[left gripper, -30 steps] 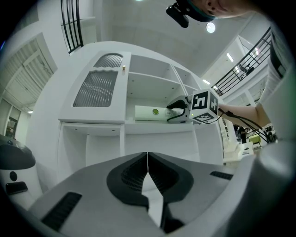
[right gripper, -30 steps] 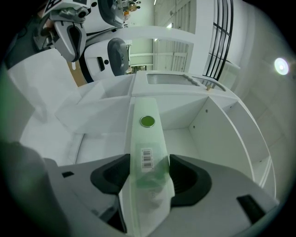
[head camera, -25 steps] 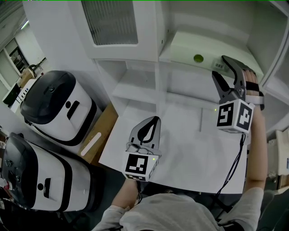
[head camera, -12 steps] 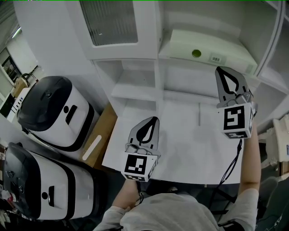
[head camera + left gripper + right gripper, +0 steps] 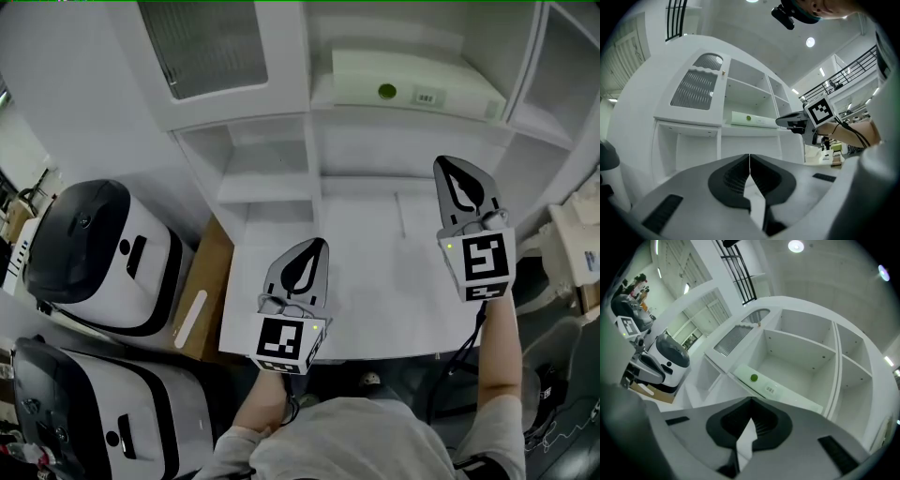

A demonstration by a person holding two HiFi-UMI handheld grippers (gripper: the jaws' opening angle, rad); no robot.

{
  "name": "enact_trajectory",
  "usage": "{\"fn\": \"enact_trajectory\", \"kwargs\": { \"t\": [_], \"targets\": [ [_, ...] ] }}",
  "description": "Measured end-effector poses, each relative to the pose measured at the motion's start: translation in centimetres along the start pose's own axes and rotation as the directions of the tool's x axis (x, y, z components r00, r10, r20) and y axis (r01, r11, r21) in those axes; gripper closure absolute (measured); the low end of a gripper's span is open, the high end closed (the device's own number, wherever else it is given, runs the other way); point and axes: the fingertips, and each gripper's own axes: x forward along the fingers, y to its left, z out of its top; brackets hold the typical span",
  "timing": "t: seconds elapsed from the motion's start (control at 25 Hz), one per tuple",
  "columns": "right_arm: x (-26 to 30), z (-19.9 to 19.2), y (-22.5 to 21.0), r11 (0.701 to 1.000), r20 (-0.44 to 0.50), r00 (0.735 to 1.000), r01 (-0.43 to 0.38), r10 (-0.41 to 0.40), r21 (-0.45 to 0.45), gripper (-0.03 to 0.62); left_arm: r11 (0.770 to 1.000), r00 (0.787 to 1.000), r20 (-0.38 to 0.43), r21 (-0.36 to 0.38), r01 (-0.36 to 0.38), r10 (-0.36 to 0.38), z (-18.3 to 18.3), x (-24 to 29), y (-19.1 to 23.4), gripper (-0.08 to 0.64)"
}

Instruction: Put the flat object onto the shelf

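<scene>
The flat object (image 5: 412, 84), a pale slab with a green dot and a barcode label, lies on the upper shelf (image 5: 323, 105); it also shows in the left gripper view (image 5: 752, 120) and the right gripper view (image 5: 773, 389). My right gripper (image 5: 441, 165) hovers over the white table, well short of the shelf, its jaws shut with nothing between them (image 5: 751, 401). Over the table's near left part, my left gripper (image 5: 320, 244) is also shut and empty (image 5: 749, 157). From the left gripper view, the right gripper (image 5: 787, 122) hangs level in front of the shelf unit.
The white table (image 5: 375, 281) runs under the shelf unit, which has open compartments (image 5: 267, 155) and a ribbed cabinet door (image 5: 211, 47). Two white-and-black appliances (image 5: 103, 253) (image 5: 94, 412) and a cardboard box (image 5: 202, 291) stand at the left.
The right gripper, open by the flat object on the shelf a second ago, has shut, rolled and drawn back over the table. The flat object stays on the shelf. The left gripper barely shifted.
</scene>
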Motion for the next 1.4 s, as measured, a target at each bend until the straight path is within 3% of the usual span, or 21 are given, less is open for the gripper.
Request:
{"fn": "enact_trajectory", "kwargs": {
  "t": [0.48, 0.88, 1.4],
  "targets": [
    [-6.5, -1.6, 3.0, 0.98, -0.05, 0.997, 0.074, -0.066, 0.185, 0.583, 0.986, 0.986, 0.012, -0.008, 0.165, -0.165, 0.2, -1.2, -1.8, 0.545],
    [-12.2, -2.8, 6.9, 0.954, -0.102, 0.987, 0.146, -0.123, 0.263, 0.583, 0.958, 0.958, 0.005, -0.005, 0.286, -0.286, -0.4, -2.9, -4.2, 0.545],
    [-17.6, -4.3, 11.8, 0.912, -0.143, 0.98, 0.18, -0.136, 0.368, 0.583, 0.935, 0.935, -0.001, -0.002, 0.355, -0.355, -0.7, -5.5, -6.6, 0.545]
  ]
}}
